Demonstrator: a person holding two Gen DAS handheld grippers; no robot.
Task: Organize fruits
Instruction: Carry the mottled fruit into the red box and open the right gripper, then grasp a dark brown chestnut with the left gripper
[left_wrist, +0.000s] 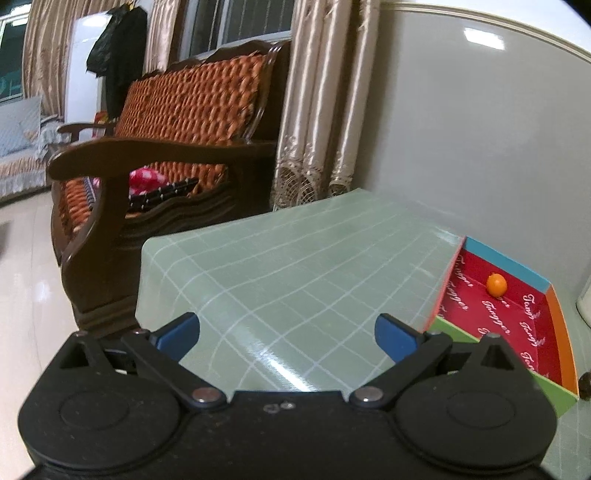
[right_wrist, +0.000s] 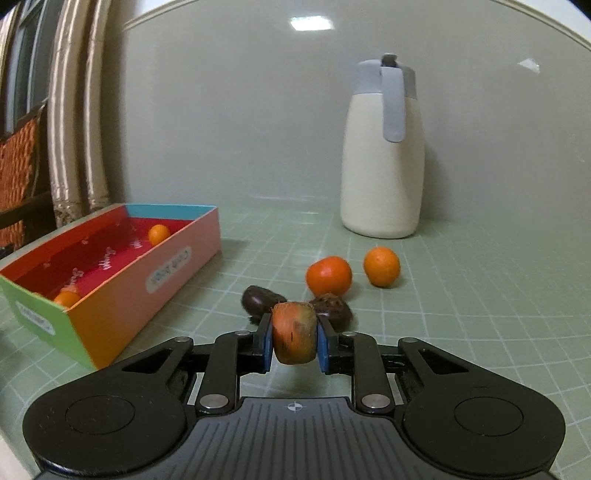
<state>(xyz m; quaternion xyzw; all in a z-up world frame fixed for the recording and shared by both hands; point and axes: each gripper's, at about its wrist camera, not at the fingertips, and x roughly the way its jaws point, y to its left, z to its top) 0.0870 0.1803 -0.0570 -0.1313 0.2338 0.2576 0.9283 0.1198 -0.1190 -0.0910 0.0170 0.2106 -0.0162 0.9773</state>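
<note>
My right gripper is shut on an orange-green fruit and holds it above the table. Behind it lie two dark brown fruits and two small oranges. A colourful open box stands to the left with one small orange at its far end and another at its near end. My left gripper is open and empty over the table, left of the same box, where one orange shows.
A cream thermos jug stands at the back by the wall. A green grid tablecloth covers the table. A wooden sofa and curtains stand beyond the table's far-left edge.
</note>
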